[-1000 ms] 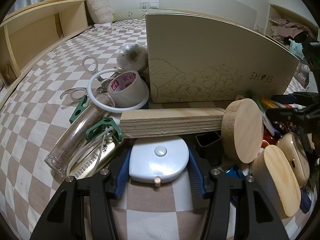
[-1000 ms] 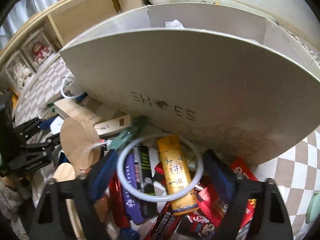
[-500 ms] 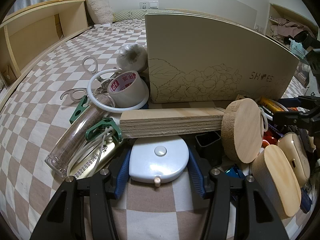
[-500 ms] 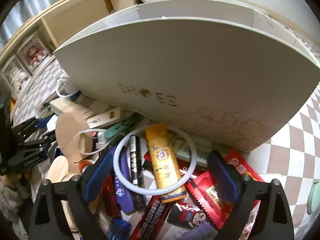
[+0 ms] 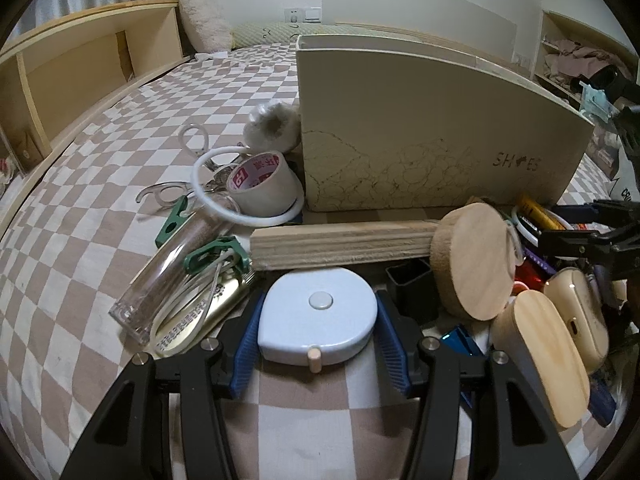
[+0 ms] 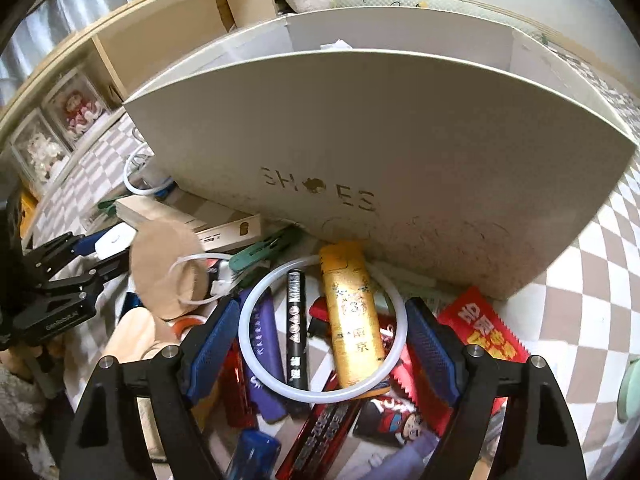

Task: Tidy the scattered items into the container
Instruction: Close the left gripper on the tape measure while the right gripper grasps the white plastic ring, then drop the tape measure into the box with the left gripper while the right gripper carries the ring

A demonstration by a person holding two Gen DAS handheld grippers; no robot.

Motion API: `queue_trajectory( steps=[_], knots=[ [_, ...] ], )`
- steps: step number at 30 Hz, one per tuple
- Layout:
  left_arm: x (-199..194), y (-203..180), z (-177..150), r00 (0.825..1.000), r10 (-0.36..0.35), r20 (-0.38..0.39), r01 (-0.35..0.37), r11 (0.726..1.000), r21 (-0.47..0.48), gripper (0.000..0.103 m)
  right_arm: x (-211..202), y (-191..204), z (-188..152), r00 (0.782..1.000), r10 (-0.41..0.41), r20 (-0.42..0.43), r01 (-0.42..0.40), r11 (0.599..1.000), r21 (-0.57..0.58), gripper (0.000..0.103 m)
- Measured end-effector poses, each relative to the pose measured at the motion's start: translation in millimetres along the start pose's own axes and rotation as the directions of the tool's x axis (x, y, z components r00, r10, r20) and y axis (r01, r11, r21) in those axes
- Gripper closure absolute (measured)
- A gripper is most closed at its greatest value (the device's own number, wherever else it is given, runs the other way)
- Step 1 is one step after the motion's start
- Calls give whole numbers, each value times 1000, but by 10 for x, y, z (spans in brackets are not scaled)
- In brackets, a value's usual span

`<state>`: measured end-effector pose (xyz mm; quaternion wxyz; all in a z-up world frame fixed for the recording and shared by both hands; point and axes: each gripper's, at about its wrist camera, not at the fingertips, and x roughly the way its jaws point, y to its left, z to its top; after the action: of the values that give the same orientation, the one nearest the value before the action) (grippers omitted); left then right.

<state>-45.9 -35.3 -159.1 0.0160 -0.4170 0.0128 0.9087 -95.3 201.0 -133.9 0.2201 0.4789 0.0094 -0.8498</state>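
A beige shoe box (image 5: 424,136) marked "SHOES" stands on the checkered bed; it also shows in the right wrist view (image 6: 400,152). My left gripper (image 5: 318,330) has its blue pads against both sides of a white round tape measure (image 5: 318,312) resting on the bed. My right gripper (image 6: 320,340) holds a white plastic ring (image 6: 322,330) between its pads, over a gold lighter (image 6: 352,312), a black marker (image 6: 297,324) and snack packets. The box is open at the top, with a little white paper inside.
A wood block (image 5: 340,242), round wooden discs (image 5: 476,260), a tape roll (image 5: 262,184), a clear tube (image 5: 172,272), green clips (image 5: 216,254) and another white ring (image 5: 224,200) lie left of the box. A red packet (image 6: 484,328) lies right. Wooden shelving (image 5: 80,72) runs along the bed.
My right gripper has shifted with the white ring in it; it dipped toward the pile, then drew back up beside the box front. My left gripper has stayed on the tape measure.
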Motion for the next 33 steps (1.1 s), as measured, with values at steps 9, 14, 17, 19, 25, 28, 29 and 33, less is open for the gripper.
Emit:
queue_trajectory(
  steps=[9, 14, 17, 19, 25, 28, 29, 33],
  knots=[
    [-90, 28, 22, 999, -39, -9, 39, 997, -64, 50, -277, -34, -38, 995, 38, 89, -43, 998, 51, 19],
    [-176, -17, 60, 999, -42, 2, 42, 997, -71, 50, -438, -12, -33, 987, 82, 139, -90, 994, 56, 19],
    [-221, -14, 103, 999, -41, 10, 42, 996, -75, 50, -523, 18, -30, 980, 106, 168, -117, 992, 52, 19],
    [-256, -24, 120, 999, -42, 16, 43, 996, -77, 50, -573, 31, -27, 975, 120, 186, -131, 990, 51, 19],
    [-356, -51, 173, 999, -44, 28, 47, 995, -85, 50, -698, 15, -15, 960, 155, 232, -173, 983, 56, 19],
    [-404, -63, 205, 998, -53, 30, 56, 994, -95, 50, -726, -16, -16, 957, 164, 240, -185, 980, 67, 19],
    [-417, -74, 207, 998, -55, 28, 57, 994, -97, 50, -730, -23, -17, 957, 164, 241, -186, 980, 70, 19],
    [-483, -114, 254, 997, -70, 25, 72, 992, -107, 50, -762, -29, -13, 954, 164, 251, -188, 979, 74, 19]
  ],
)
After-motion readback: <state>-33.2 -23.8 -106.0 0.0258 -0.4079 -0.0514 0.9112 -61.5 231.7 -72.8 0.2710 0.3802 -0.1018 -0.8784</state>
